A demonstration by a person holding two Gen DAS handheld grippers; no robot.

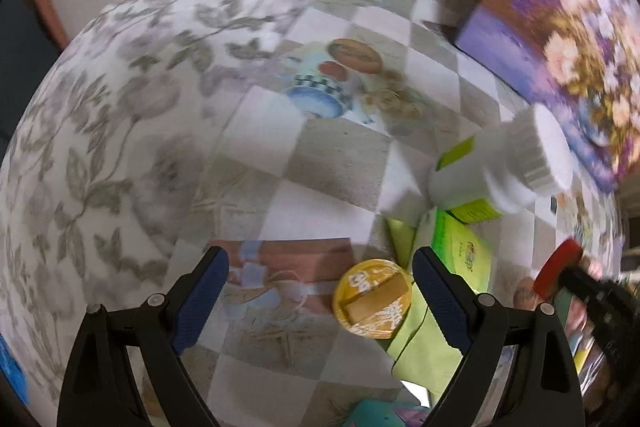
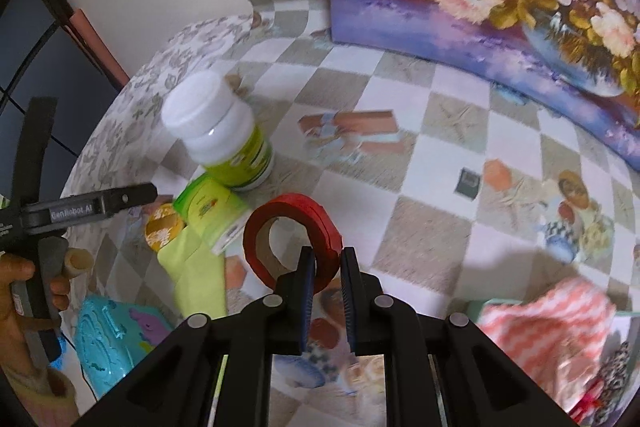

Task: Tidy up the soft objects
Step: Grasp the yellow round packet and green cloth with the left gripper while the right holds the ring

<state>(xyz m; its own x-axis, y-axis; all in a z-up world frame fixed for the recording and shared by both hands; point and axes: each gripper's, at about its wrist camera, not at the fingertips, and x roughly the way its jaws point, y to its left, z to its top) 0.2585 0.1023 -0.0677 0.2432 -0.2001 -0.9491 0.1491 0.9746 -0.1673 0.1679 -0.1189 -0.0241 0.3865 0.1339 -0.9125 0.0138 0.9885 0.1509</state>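
Right now the right gripper (image 2: 324, 269) has its fingers pinched on the rim of a red ring (image 2: 292, 239), lifted clear of the checked bench (image 2: 420, 147); in the left wrist view the ring shows at about four o'clock, at the frame's edge. The left gripper (image 1: 320, 291) hangs with fingers wide and nothing between them, above a yellow tub (image 1: 374, 303) that lies beside a green cloth (image 1: 424, 339).

Judging by this, the step in hand is carrying the ring off to wherever the soft things are being gathered. A pink-and-white cloth (image 2: 552, 323) lies at five o'clock in the right wrist view; whether that is the spot I cannot tell.

A white bottle (image 2: 218, 131) rests on a green box (image 2: 212, 211) at ten o'clock of the ring. Next, I reckon, the ring needs a carry wide of that bottle and a gentle release.
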